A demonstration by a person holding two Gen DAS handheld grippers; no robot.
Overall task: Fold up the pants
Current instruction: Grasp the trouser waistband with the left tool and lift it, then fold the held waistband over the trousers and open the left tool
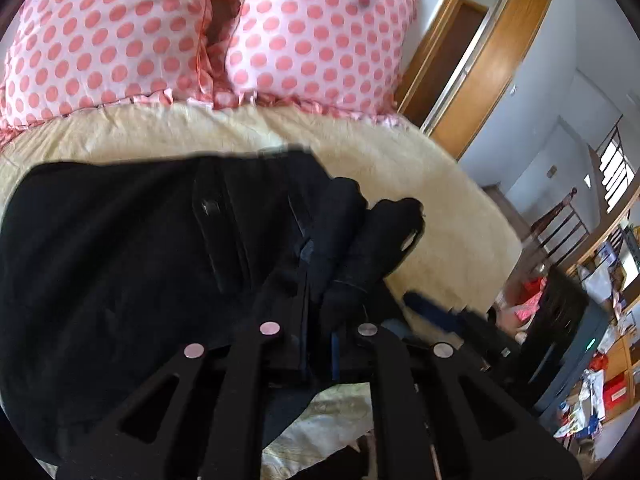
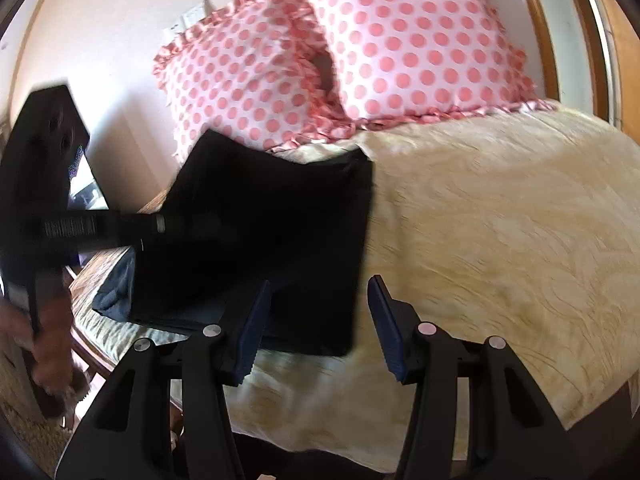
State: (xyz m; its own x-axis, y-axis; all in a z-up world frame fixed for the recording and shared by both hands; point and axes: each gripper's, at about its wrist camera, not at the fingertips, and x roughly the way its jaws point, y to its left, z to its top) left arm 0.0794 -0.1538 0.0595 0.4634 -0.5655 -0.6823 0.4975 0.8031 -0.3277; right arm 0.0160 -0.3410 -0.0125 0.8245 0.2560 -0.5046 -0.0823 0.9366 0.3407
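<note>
The black pants [image 1: 120, 248] lie spread on the cream bedspread [image 1: 420, 184], with the waistband towards the pillows. My left gripper [image 1: 320, 280] is shut on a bunched fold of the pants, which wraps over its fingers and hides the tips. In the right wrist view the pants [image 2: 280, 220] form a dark folded slab at the bed's left side. The left tool [image 2: 100, 228], blurred, reaches into them from the left with a hand [image 2: 52, 344] on it. My right gripper [image 2: 320, 324] stands open just off the pants' near right corner, its blue pads [image 2: 254, 332] bare.
Two pink polka-dot pillows [image 2: 408, 48] lean at the head of the bed, just past the pants. A wooden door frame [image 1: 480, 64] and cluttered shelves [image 1: 600, 360] stand to the right of the bed. A blue garment [image 2: 116, 284] peeks out under the pants' left edge.
</note>
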